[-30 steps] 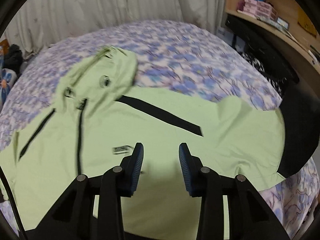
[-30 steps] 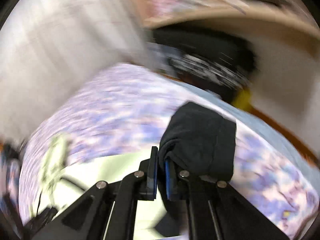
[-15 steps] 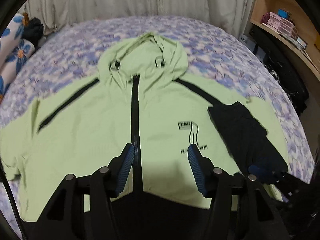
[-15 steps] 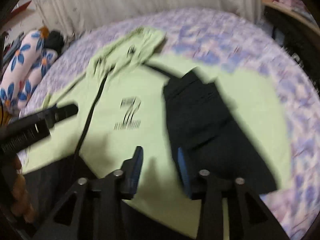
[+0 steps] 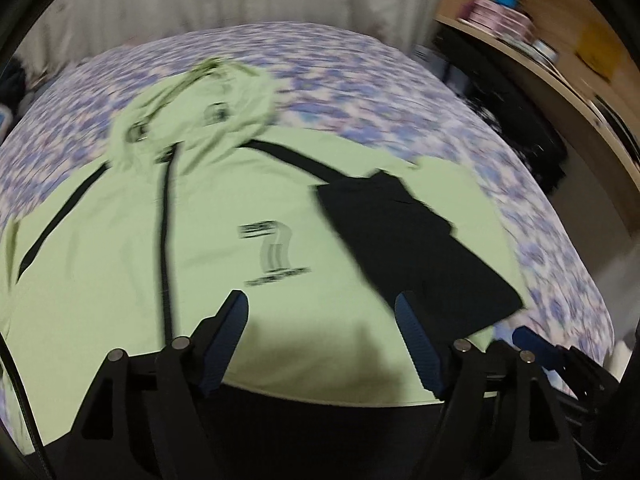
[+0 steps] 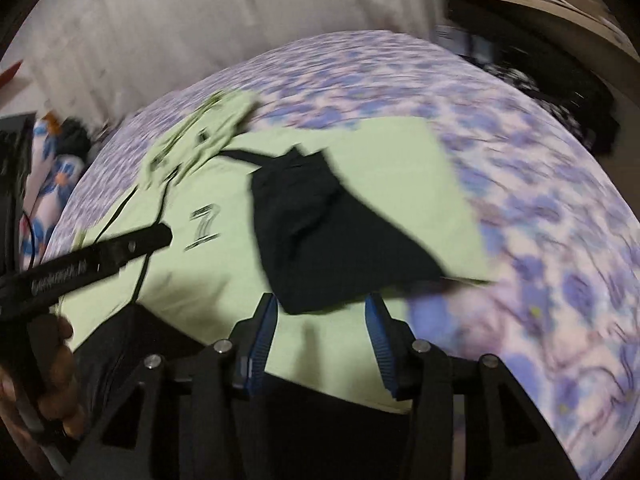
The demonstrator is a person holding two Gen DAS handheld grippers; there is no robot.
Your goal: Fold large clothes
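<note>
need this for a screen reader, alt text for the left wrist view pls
A light green hooded jacket lies front-up on a floral bedspread, its black sleeve folded across the chest. The open left gripper hovers above the hem; the picture is motion-blurred.

Blurred black chest print on the pale green hooded jacket [image 5: 192, 264], centre of the left wrist view: a block of small text over a shape like a large striped "7", with a line of lettering beneath, none of it legible. Same print [image 6: 204, 226] left of centre in the right wrist view, again only the "7"-like figure made out. Pale lettering along the black body of the left gripper [image 6: 60, 276] at the left edge of that view, too smeared to read.
</note>
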